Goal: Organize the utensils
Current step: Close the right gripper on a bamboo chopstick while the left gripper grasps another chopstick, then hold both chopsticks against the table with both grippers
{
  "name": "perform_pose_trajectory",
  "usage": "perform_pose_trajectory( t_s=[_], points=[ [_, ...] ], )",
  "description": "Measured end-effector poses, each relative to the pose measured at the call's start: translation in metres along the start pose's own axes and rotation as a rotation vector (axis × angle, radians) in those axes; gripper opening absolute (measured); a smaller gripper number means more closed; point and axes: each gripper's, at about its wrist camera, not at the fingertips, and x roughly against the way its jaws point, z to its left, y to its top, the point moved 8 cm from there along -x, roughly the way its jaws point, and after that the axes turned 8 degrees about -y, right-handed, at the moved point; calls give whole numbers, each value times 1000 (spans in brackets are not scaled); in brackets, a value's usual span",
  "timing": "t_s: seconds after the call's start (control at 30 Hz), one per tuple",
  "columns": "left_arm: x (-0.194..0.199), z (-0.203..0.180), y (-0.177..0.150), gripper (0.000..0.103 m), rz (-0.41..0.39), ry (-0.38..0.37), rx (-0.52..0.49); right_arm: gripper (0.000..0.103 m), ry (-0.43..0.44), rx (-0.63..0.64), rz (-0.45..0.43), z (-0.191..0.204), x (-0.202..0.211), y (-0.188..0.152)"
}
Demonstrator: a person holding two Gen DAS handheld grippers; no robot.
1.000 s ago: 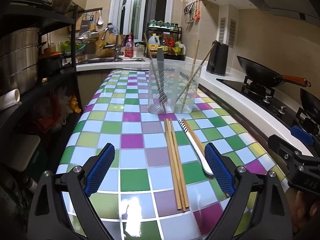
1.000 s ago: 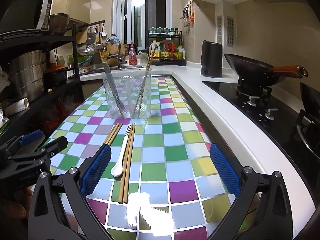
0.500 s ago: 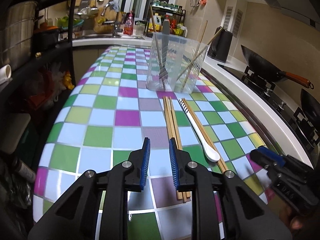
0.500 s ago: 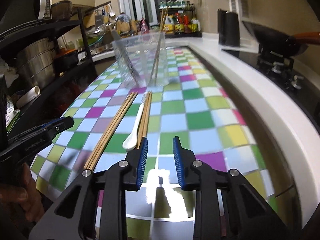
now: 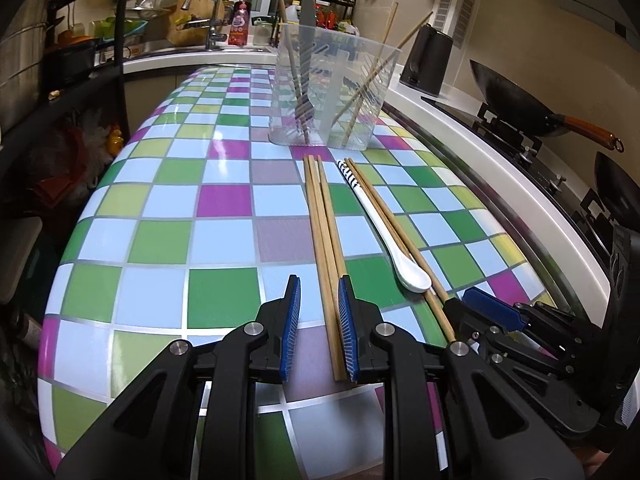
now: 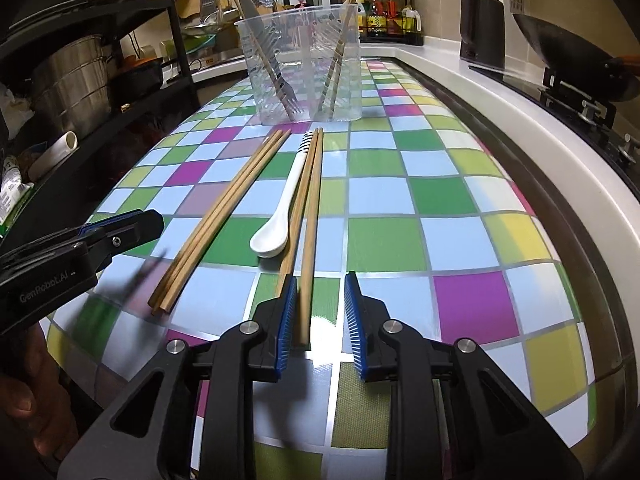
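Orange wok handle (image 5: 591,135), left view only

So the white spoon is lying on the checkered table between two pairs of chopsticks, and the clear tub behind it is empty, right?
Not quite. The clear tub is not empty: the right wrist view shows a fork and more chopsticks leaning inside it. The rest is right: the white spoon lies on the checkered table between the left pair of chopsticks and the right pair.
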Motion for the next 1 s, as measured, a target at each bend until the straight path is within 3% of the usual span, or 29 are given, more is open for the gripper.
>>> perform_pose_trajectory(
  t_s=[0.17,0.27,0.7,0.87,1.0],
  points=[
    [-10,-2,-7,13,34,2,3,7,-9,3,-2,-2,0,0],
    [-16,1,-11,9,57,22,-3,7,-23,9,-4,-4,1,0],
    [-18,-6,-13,9,64,1,-14,7,-39,-4,-1,-10,1,-1],
    [-20,-5,-14,9,77,62,-61,7,-38,-3,-2,-10,1,-2],
    [-15,11,-11,8,60,108,-21,7,-58,-12,0,-14,1,-2]
  ],
)
